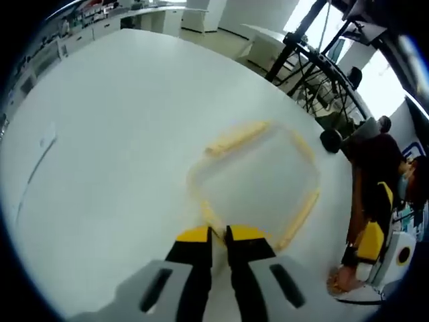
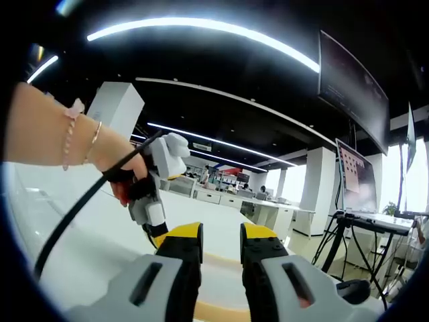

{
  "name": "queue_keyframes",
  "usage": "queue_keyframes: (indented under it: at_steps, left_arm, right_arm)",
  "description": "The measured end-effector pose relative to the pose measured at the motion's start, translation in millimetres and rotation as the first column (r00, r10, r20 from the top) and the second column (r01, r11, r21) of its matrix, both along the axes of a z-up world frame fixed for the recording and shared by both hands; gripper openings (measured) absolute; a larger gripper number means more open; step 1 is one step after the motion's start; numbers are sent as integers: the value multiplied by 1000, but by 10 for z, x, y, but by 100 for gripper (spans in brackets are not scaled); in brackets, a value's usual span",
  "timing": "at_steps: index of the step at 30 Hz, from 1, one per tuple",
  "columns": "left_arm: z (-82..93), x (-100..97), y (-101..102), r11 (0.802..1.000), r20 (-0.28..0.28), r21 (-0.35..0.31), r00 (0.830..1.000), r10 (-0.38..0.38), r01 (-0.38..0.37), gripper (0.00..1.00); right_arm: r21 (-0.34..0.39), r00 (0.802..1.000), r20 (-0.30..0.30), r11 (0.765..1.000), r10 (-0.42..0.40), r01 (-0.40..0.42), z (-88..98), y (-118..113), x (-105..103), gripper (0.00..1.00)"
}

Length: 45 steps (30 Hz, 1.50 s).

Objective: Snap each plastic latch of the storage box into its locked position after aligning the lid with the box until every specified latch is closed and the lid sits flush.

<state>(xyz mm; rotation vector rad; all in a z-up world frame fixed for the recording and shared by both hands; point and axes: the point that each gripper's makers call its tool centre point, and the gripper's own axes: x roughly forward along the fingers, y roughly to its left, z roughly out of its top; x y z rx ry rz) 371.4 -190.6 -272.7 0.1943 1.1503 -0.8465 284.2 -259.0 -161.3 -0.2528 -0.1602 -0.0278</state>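
White table (image 1: 100,168): storage box (image 1: 258,181), yellow latches, frame centre, just beyond left gripper (image 1: 219,234), jaws nearly together; right gripper (image 2: 220,236) slightly parted.

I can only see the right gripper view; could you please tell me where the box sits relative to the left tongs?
Observer: In the left gripper view the box lies on the white table, just beyond the left tongs, whose tips are over its near edge.
Operator: Thank you. How many latches can you see?
Observer: Four yellow latches, one along each side of the clear lid. I cannot tell whether they are snapped down.
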Motion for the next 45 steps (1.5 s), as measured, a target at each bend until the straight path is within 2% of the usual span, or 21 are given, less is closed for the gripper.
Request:
queue_keyframes:
  at_steps: [6, 12, 20, 22, 28, 32, 41, 45]
  left_arm:
    - [7, -6, -40, 1000, -2, -20, 1000, -2, 1, 5]
    - [25, 7, -24, 1000, 9, -2, 1000, -15, 15, 3]
    - [48, -21, 91, 999, 35, 24, 998, -47, 46, 2]
    - [71, 40, 115, 998, 39, 28, 998, -52, 51, 2]
    - [89, 38, 201, 998, 40, 24, 997, -63, 62, 2]
    - [146, 153, 280, 996, 51, 40, 996, -77, 75, 2]
    - [78, -167, 505, 996, 56, 43, 995, -81, 79, 2]
    - [92, -154, 527, 997, 52, 24, 996, -75, 73, 2]
  right_arm:
    - [-4, 1000, -3, 1000, 1, -1, -5, -17, 2, 20]
    - [-9, 1000, -3, 1000, 2, -2, -3, -26, 11, 20]
    - [-18, 1000, -8, 1000, 5, -5, -8, -10, 35, 20]
    - [-19, 1000, -9, 1000, 7, -8, -8, -3, 39, 20]
    - [-35, 999, -21, 999, 25, -26, -26, 74, 50, 20]
    - [-41, 999, -30, 999, 27, -28, -35, 89, 57, 20]
    - [-62, 998, -43, 997, 41, -44, -53, 142, 76, 20]
    - [-74, 997, -44, 995, 56, -60, -55, 175, 85, 20]
